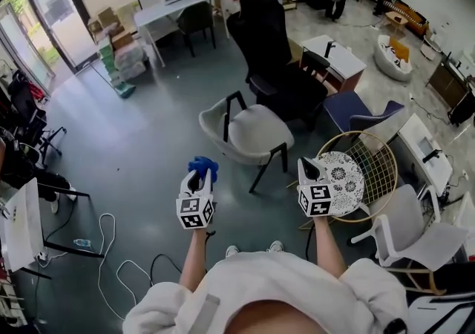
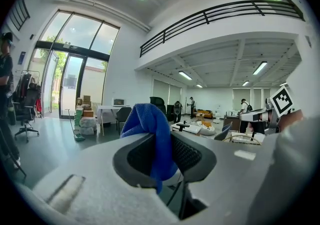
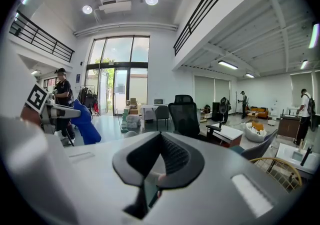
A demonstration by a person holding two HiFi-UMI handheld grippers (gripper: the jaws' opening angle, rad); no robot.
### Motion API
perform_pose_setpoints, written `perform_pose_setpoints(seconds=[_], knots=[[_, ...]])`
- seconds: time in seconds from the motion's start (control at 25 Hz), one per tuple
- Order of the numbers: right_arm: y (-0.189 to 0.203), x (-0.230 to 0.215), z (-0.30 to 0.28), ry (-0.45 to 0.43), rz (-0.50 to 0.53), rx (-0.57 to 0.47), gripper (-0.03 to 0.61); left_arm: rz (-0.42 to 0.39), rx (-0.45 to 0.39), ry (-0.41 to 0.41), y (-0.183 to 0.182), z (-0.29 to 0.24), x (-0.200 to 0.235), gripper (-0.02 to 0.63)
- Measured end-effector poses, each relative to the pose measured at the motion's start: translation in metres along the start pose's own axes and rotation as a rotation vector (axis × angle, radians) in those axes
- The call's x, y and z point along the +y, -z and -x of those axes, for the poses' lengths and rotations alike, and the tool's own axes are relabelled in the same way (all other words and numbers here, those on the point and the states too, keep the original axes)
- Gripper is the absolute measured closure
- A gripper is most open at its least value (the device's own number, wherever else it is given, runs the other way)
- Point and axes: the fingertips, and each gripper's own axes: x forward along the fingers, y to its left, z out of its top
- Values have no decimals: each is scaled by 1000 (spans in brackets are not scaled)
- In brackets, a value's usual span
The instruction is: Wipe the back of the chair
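Left side first: the left gripper has its jaws clamped on a bunched blue microfibre cloth. The cloth sticks up above the jaws and a tail hangs down between them, with its lower end lost behind the gripper body. Ahead of both jaws, on the floor, sits the light grey shell chair with black legs, well apart from them, nothing touching it. The gripper views barely catch that one because the bodies block it. Further beyond it is a black high-backed office chair, and honestly I can't tell which chair is the target. The right gripper has its jaws closed with nothing between them.
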Motion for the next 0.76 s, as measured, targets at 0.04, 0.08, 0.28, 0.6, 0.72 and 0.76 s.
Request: perform_pose_setpoints(seconds=[0.04,0.08,0.28,0.6,0.72,0.76], knots=[[0,0,1,1,0,0,577,-1,1,1,0,0,-1,526],[-1,-1,1,2,0,0,577,-3,2,3,1,0,-1,526],[4,-2,-2,5,-2,7,577,4,7,15,6,-5,-6,526],[12,-2,-3,5,-6,19,577,9,27,23,17,-5,-10,526],[15,-2,-7,7,-4,24,577,9,35,23,21,-7,-9,526],[15,-2,-7,8,-4,26,577,9,38,23,22,-8,-8,526]])
